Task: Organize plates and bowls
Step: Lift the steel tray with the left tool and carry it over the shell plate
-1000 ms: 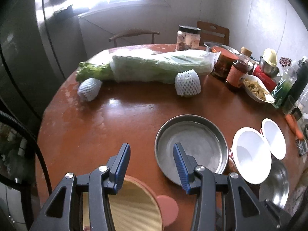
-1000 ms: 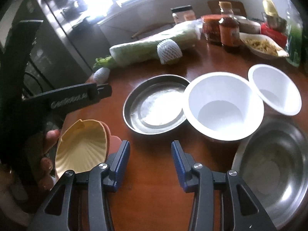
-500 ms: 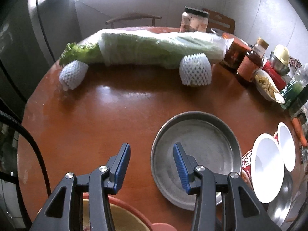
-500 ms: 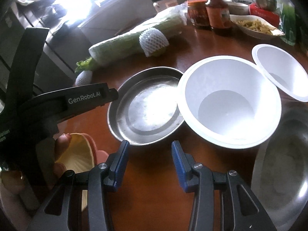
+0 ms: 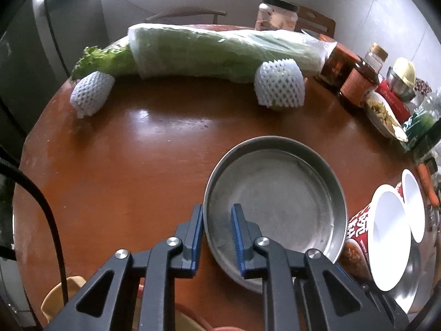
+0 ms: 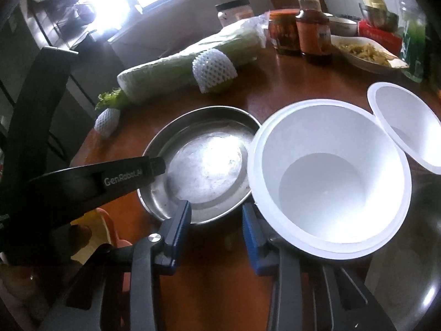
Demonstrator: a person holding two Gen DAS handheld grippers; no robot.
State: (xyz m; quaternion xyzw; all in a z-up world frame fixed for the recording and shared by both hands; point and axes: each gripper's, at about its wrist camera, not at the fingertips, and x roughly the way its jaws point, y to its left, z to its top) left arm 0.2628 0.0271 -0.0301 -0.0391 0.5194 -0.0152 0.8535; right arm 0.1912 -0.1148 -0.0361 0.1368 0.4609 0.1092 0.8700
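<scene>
Left gripper [image 5: 217, 222]: its two blue-faced fingers straddle the near-left rim of the metal plate [image 5: 278, 201], one outside, one inside the dish; the gap has narrowed round the rim, but whether the pads press the metal I cannot tell; seen from the right wrist camera [image 6: 158, 165], its black tip reaches over the plate's left edge

Right gripper [image 6: 216, 215]: released, fingers wide apart; hanging low over the table [image 5: 124, 160] just in front of the plate and beside the big white bowl [image 6: 328, 184]; grasping nothing

Metal plate: flat on the table, near its front; touching or nearly touching the big white bowl on its right

Bowls: the big white bowl stands between the plate and a small white bowl [image 6: 408, 129]; their rims overlap in view

Table's far side: a wrapped cabbage [image 5: 220, 52]; two foam-netted fruits [image 5: 279, 85]; jars and bottles [image 6: 314, 35]
</scene>
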